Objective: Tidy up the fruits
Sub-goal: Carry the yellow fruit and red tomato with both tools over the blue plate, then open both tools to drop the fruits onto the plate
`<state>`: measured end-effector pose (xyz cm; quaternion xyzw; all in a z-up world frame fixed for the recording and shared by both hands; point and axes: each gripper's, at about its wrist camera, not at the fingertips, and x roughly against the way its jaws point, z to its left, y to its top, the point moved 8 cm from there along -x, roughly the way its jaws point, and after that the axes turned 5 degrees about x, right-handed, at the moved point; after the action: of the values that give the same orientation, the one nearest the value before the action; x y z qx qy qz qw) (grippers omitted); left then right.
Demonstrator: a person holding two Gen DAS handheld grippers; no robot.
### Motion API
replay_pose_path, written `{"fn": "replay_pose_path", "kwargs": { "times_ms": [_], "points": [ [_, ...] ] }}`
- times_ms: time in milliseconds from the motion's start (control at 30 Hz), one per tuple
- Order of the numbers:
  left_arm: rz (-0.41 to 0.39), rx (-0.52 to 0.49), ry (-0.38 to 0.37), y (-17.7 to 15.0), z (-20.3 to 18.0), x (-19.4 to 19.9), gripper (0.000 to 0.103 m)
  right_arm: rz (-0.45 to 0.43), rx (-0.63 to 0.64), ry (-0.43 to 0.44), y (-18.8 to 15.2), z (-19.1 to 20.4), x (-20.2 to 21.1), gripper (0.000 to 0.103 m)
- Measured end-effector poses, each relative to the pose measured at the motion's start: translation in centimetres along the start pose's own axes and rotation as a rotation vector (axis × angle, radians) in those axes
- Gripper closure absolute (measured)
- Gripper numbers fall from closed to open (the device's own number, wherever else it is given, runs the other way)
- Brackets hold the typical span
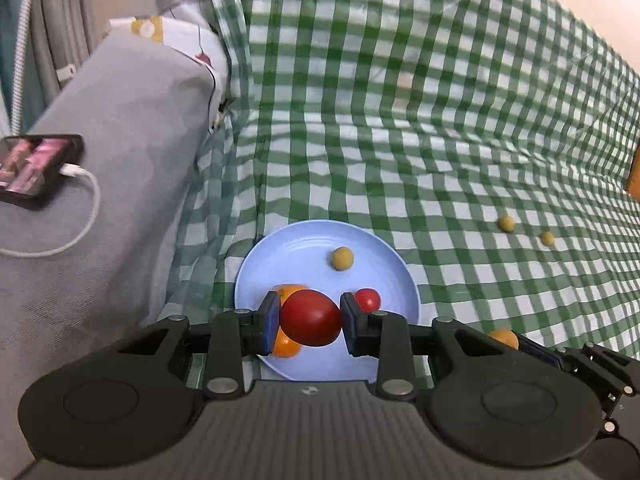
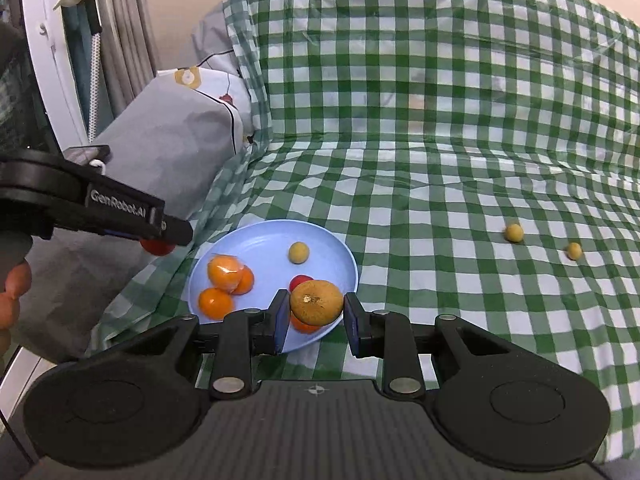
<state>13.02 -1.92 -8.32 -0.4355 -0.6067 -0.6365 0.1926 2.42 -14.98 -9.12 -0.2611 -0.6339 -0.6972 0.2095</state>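
Over the blue plate (image 1: 384, 248), we hold a fruit in each gripper.
Our left gripper (image 1: 310, 322) pinches a red tomato (image 1: 311, 318); our right gripper (image 2: 317, 316) clamps a brownish orange (image 2: 317, 302). On the plate we see oranges (image 2: 226, 274), a small red tomato (image 1: 368, 300) and a yellow-green fruit (image 2: 298, 252); two more (image 2: 513, 233) lie well apart on the checked cloth (image 2: 440, 140).

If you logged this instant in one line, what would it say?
left gripper: holds red fruit | right gripper: holds orange | both over plate | two yellow fruits on cloth
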Motion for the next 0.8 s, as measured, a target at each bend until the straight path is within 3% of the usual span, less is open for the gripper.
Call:
{"fn": "replay_pose_path", "kwargs": {
  "times_ms": [300, 667, 700, 733, 767, 800],
  "points": [
    [0.067, -0.002, 0.041, 0.5, 0.2, -6.9, 0.067, 0.067, -0.047, 0.029, -0.3, -0.7, -6.4, 0.073],
    [0.088, -0.070, 0.044, 1.4, -1.0, -12.0, 0.067, 0.106, 0.029, 0.046, -0.6, -0.3, -13.1, 0.073],
    [0.082, -0.072, 0.044, 1.6, -1.1, -11.9, 0.061, 0.106, 0.045, 0.050, -0.4, -0.2, -13.4, 0.073],
    [0.074, -0.070, 0.039, 1.9, -1.1, -11.7, 0.042, 0.105, 0.060, 0.056, -0.2, -0.1, -13.7, 0.072],
    [0.053, -0.061, 0.024, 2.3, -1.1, -11.1, 0.031, 0.105, 0.073, 0.063, -0.1, 0.1, -13.7, 0.065],
    [0.028, -0.051, 0.015, 2.6, -1.2, -10.3, 0.013, 0.105, 0.082, 0.059, -0.1, 0.1, -13.5, 0.059]
  ]
}}
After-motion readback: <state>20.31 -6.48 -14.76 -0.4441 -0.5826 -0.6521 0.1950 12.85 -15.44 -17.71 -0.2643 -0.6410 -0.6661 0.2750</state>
